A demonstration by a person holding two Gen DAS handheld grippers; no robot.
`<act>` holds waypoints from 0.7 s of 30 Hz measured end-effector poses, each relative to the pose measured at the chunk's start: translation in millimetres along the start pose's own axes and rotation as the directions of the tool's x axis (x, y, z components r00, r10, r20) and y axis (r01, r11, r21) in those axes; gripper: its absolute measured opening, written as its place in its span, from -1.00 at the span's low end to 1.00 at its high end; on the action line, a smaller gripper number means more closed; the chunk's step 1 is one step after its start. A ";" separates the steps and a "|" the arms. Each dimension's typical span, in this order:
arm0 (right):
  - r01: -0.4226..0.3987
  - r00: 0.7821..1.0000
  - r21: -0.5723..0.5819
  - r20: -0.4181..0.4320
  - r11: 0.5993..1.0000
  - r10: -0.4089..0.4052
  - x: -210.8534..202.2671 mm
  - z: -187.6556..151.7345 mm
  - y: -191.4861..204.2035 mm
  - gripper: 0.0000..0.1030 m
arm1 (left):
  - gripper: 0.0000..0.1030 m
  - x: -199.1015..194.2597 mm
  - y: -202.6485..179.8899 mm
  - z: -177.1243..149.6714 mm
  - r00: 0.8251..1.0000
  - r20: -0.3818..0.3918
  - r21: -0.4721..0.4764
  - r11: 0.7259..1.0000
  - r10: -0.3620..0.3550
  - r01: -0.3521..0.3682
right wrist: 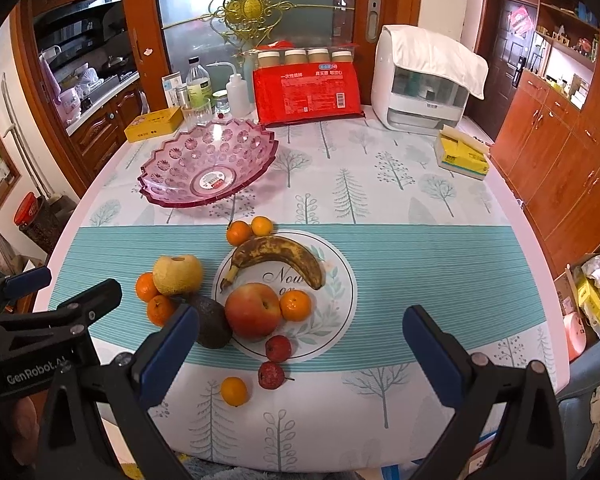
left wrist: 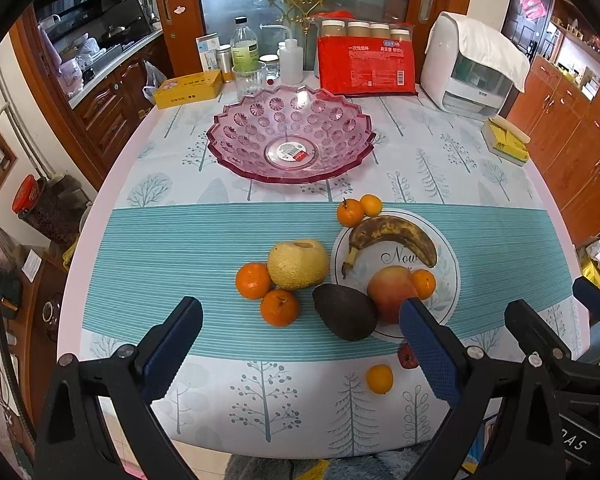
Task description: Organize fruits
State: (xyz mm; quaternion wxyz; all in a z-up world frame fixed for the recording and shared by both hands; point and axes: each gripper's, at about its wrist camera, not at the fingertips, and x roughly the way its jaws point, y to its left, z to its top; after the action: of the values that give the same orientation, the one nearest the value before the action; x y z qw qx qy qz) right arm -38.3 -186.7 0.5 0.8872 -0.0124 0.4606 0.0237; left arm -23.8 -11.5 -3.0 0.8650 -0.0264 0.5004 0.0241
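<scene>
Fruits (right wrist: pixel 252 310) on tree-print tablecloth (right wrist: pixel 380 200), kitchen behind

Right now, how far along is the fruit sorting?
Nothing looks done: the pink bowl holds no fruit. Nothing is in hand either; the left tongs and right tongs are both open and holding nothing. Left to do: the banana, apple, pear, avocado and the oranges all lie on the table.

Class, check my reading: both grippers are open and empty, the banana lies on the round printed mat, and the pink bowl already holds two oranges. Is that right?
Not quite: the pink bowl holds no fruit, only a sticker, as the left wrist view shows. The rest stands: left gripper and right gripper are open and empty, and the banana lies on the round printed mat.
</scene>
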 end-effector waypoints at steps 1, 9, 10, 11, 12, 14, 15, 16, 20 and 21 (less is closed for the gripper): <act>0.001 1.000 0.000 0.001 1.000 -0.001 0.0 -0.4 -0.3 0.98 | 0.90 -0.4 0.6 0.3 1.000 0.000 -0.001 1.000 0.001 -0.001; -0.003 1.000 0.001 -0.001 1.000 0.003 0.7 -0.5 -2.0 0.98 | 0.90 1.5 -3.6 -1.0 1.000 0.005 0.005 1.000 0.006 -0.006; -0.005 1.000 0.002 -0.002 1.000 0.005 1.5 -0.4 -2.8 0.99 | 0.90 1.9 -3.9 -1.0 1.000 0.005 0.005 1.000 0.006 -0.006; -0.002 1.000 0.001 0.000 1.000 0.002 0.6 -0.7 -1.6 0.98 | 0.90 1.4 -3.1 -0.6 1.000 0.005 0.004 1.000 0.005 -0.005; -0.003 1.000 0.001 0.000 1.000 0.003 1.0 -0.7 -1.5 0.98 | 0.90 2.2 -3.3 -0.8 1.000 0.004 0.002 1.000 0.005 -0.005; -0.006 1.000 0.000 0.000 1.000 0.006 1.5 -0.8 -2.4 0.98 | 0.90 2.4 -3.3 -0.3 1.000 0.002 0.001 1.000 0.002 -0.002; -0.004 1.000 0.000 0.001 1.000 0.004 1.3 -0.8 -1.9 0.98 | 0.90 2.5 -3.5 -0.7 1.000 0.003 0.001 1.000 0.001 -0.001; -0.005 1.000 0.000 0.002 1.000 0.005 1.9 -1.0 -2.1 0.98 | 0.90 1.6 -3.5 0.3 1.000 0.003 0.002 1.000 0.001 -0.001; -0.011 1.000 0.000 0.009 1.000 0.011 3.4 -0.3 -3.6 0.98 | 0.90 1.5 -3.3 0.4 1.000 0.004 0.003 1.000 0.002 -0.002; -0.012 1.000 0.000 0.010 1.000 0.012 3.7 -0.2 -4.0 0.98 | 0.90 2.1 -3.8 0.6 1.000 0.005 0.003 1.000 0.001 -0.001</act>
State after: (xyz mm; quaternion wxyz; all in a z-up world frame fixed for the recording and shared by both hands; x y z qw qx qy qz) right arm -36.1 -190.7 -2.6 0.8893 -0.0094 0.4564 0.0288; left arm -22.0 -15.2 -4.5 0.8663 -0.0248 0.4984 0.0237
